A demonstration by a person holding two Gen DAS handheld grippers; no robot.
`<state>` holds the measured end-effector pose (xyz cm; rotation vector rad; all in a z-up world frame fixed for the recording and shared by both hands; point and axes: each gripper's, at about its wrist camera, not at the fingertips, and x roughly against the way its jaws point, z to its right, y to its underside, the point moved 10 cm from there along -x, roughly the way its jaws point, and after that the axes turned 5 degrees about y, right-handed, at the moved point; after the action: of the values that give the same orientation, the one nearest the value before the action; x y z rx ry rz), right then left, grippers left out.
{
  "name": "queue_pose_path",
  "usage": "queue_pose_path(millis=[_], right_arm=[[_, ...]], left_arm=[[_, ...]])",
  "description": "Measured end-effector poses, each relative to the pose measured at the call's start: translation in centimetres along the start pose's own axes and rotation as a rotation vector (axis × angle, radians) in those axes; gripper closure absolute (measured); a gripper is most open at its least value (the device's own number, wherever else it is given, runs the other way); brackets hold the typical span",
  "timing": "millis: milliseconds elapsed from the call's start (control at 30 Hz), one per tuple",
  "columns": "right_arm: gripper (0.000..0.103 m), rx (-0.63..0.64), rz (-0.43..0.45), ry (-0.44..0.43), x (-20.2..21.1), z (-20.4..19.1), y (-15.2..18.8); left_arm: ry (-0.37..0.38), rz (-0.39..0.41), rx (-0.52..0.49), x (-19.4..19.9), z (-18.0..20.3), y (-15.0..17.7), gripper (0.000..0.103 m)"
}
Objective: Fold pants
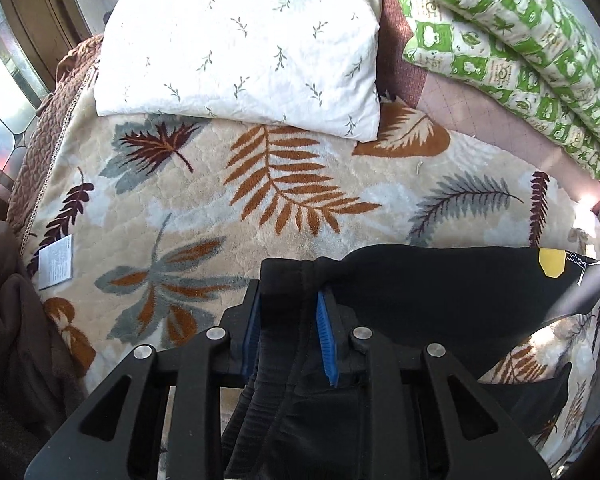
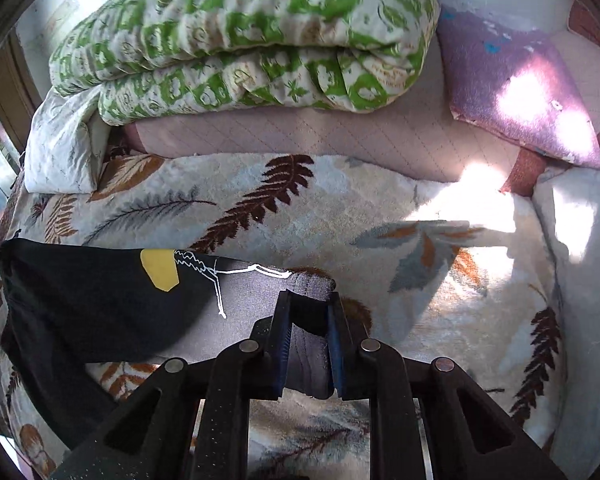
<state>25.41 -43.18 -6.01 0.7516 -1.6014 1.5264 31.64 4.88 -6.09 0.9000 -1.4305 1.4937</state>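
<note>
The black pants [image 1: 440,280] hang stretched above the leaf-print blanket [image 1: 300,200], waistband clamped in the left gripper [image 1: 288,320] and right gripper [image 2: 308,332]; the pillow [image 1: 240,40] lies toward twelve o'clock. Folding looks barely begun.

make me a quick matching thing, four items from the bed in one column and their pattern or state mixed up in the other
Items:
1. pants
2. white pillow
3. folded quilt
4. blanket

Descriptions:
A. green and cream print
B. brown, orange and grey leaves
C. small grey-green sprigs
D. black, held up between the left gripper and right gripper

Pairs: 1-D, 2-C, 3-A, 4-B
</note>
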Motion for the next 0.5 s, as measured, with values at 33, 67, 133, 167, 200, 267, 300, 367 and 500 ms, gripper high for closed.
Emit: queue_pose_path(millis=[33, 67, 133, 167, 200, 267, 300, 367, 500], right_arm=[[0.086, 0.003, 0.016, -0.002, 0.8, -0.2, 0.1], [0.087, 0.005, 0.032, -0.005, 1.5, -0.5, 0.2], [0.087, 0.013, 0.062, -0.004, 2.9, -0.7, 0.9], [0.087, 0.016, 0.074, -0.005, 3.5, -0.8, 1.5], [0.087, 0.015, 0.082, -0.006, 3.9, -0.8, 2.1], [0.087, 0.011, 0.095, -0.011, 4.6, -1.0, 3.4], [0.087, 0.005, 0.100, -0.015, 4.9, -1.0, 4.2], [0.087, -0.008, 0.108, -0.021, 5.3, -1.0, 5.8], [0.087, -0.020, 0.121, -0.046, 6.4, -1.4, 9.1]], left_arm=[[-0.002, 0.013, 0.000, 0.4, 0.0, 0.2, 0.080], [-0.006, 0.024, 0.000, 0.5, 0.0, 0.5, 0.080], [-0.010, 0.052, 0.002, 1.5, -0.2, 1.3, 0.080], [-0.011, 0.064, 0.005, 2.1, -0.4, 1.8, 0.080], [-0.011, 0.070, 0.009, 2.2, -0.5, 2.1, 0.080], [-0.013, 0.084, 0.013, 2.8, -1.0, 3.2, 0.080], [-0.014, 0.091, 0.016, 3.0, -1.2, 3.7, 0.080], [-0.013, 0.101, 0.024, 3.5, -1.6, 4.8, 0.080], [0.002, 0.134, 0.034, 4.7, -2.0, 7.0, 0.080]])
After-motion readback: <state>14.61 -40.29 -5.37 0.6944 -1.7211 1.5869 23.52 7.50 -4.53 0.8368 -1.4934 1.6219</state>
